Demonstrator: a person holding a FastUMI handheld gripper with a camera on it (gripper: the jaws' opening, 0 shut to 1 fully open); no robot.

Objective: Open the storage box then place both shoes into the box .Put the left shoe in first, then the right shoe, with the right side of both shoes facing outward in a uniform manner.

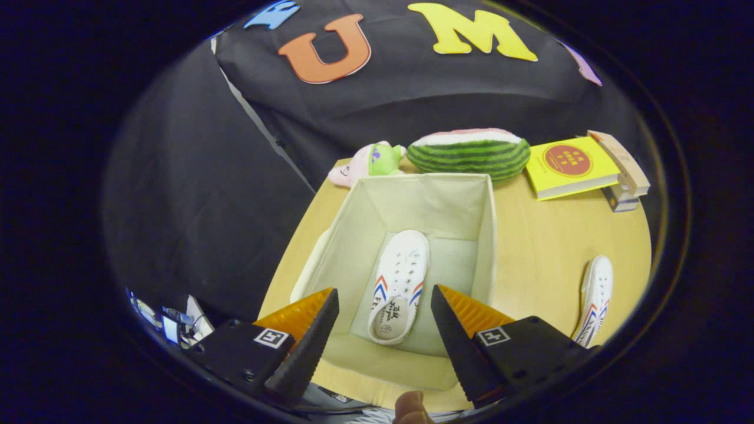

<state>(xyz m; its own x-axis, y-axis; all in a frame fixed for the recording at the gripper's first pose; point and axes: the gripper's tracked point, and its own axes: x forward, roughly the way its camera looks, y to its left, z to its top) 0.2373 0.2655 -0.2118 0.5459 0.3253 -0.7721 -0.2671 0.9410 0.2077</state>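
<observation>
While one shoe (399,285) lies in the storage box (488,235), the gripper (384,297) fingers spread wide, holding nothing.

Black cloth wall (412,100) behind, pale wooden table (548,247), dim booth, soft overhead light

White shoes (402,281) (red-blue chevrons) in a cream box (430,203), green-striped watermelon plush (469,154), yellow book (570,166), tan table (548,247).

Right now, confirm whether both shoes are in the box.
No: one shoe lies in the storage box; the other shoe sits on the table.
</observation>
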